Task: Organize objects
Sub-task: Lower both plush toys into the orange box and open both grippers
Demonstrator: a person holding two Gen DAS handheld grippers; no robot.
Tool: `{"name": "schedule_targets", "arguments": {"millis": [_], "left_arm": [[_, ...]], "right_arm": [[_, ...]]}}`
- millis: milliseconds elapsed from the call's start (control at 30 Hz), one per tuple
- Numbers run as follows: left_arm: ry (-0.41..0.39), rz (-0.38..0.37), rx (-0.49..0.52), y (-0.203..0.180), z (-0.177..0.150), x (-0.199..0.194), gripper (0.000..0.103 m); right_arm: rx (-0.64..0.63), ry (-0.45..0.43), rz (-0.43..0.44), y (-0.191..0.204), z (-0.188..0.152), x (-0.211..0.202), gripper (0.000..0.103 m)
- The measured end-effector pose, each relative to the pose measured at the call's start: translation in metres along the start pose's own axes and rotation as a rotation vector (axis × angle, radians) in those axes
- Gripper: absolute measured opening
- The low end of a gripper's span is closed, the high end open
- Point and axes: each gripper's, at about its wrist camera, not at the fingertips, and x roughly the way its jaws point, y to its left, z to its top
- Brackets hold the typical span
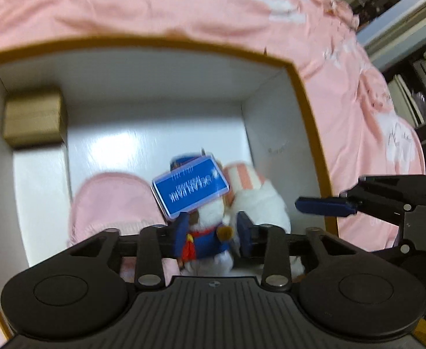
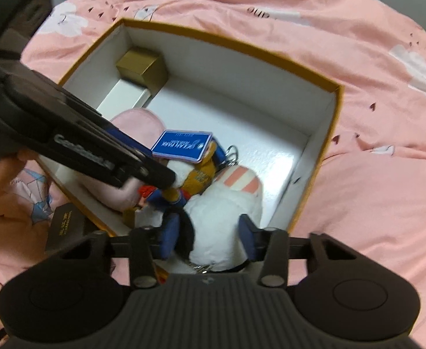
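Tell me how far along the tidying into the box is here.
Done: a gold carton, a pink pouch and a white plush already sit in the box. In hand: the left gripper holds a sailor plush with a blue tag low inside the box; the right gripper straddles the white plush. Left: a dark case lies outside on the bedding.

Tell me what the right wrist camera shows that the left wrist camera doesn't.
Only the right wrist view shows a hand holding the left gripper, a dark box outside the carton, and a metal ring. Only the left wrist view shows shelves beyond the bed. Both show the open carton, small gold box, blue tag, sailor plush, white plush and pink sheet.
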Motion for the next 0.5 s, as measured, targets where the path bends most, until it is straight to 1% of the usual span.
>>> {"name": "schedule_targets", "arguments": {"millis": [67,133,200,300,400,433,500], "left_arm": [[-0.066,-0.003,0.006,0.000,0.000,-0.002,0.038],[-0.110,0.005,0.023,-0.004,0.002,0.001,0.037],[-0.136,0.039,0.041,-0.008,0.005,0.005,0.036],[-0.126,0.080,0.056,-0.011,0.007,0.017,0.035],[-0.115,0.078,0.055,-0.008,0.004,0.021,0.033],[-0.110,0.078,0.055,-0.009,0.004,0.022,0.030],[-0.087,0.079,0.053,-0.011,0.004,0.024,0.029]], "right_arm": [[0.016,-0.017,-0.015,-0.005,0.002,-0.001,0.027],[0.033,-0.030,-0.032,-0.008,0.006,0.003,0.023],[0.033,-0.029,-0.055,-0.010,0.008,0.008,0.020],[0.036,-0.016,-0.045,-0.010,0.009,0.018,0.020],[0.045,-0.013,-0.030,-0.012,0.007,0.023,0.020],[0.050,-0.009,-0.025,-0.013,0.006,0.025,0.020],[0.065,0.003,-0.006,-0.014,0.004,0.028,0.020]]}}
